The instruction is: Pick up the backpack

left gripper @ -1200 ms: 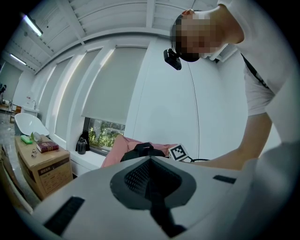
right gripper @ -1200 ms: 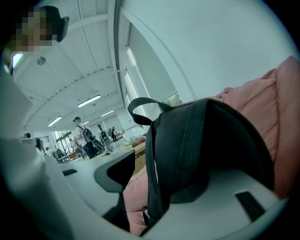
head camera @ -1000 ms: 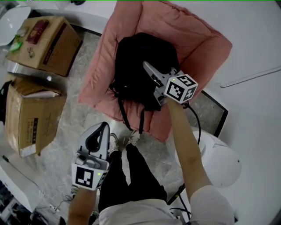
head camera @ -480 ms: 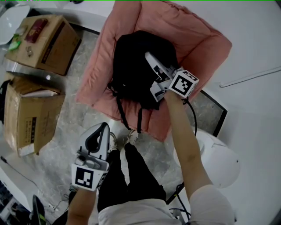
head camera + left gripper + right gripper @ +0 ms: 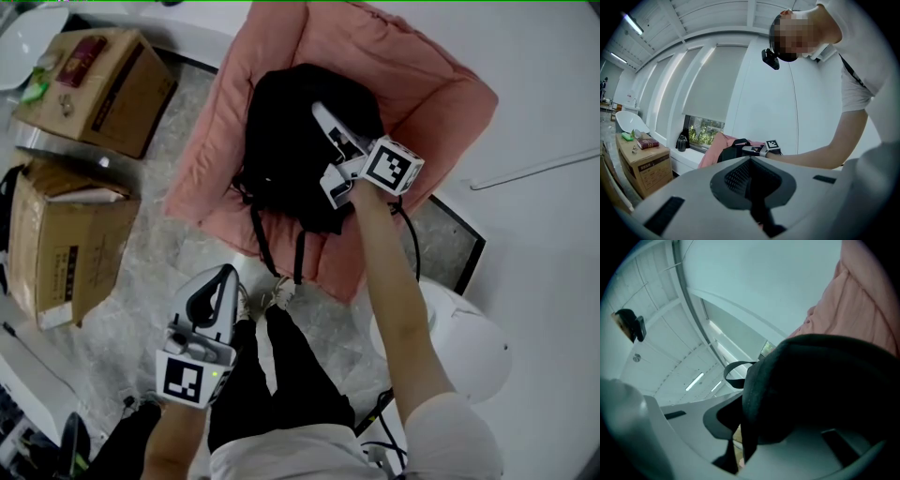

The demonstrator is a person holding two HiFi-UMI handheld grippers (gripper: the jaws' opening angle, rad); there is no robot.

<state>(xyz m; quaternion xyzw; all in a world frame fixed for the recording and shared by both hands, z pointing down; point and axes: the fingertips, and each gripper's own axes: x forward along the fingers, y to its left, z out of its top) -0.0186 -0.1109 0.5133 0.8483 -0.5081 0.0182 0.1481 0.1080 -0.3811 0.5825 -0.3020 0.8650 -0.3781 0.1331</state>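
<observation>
Item: backpack (image 5: 281,141), black, soft, floppy, likely moderate weight. Lies on pink cushion (image 5: 441,84). Right tool (image 5: 325,120) closing, top fabric fold pinched between jaws. Carry loop (image 5: 725,373) probably surer hold. Left tool (image 5: 214,281) clenched, empty.

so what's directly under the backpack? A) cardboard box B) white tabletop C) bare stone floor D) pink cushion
D: in the head view the backpack lies on the pink cushion, whose padded folds show on every side of it.

Pink cushion (image 5: 422,84); left of it, one cardboard box (image 5: 103,94) beside another (image 5: 66,248).
</observation>
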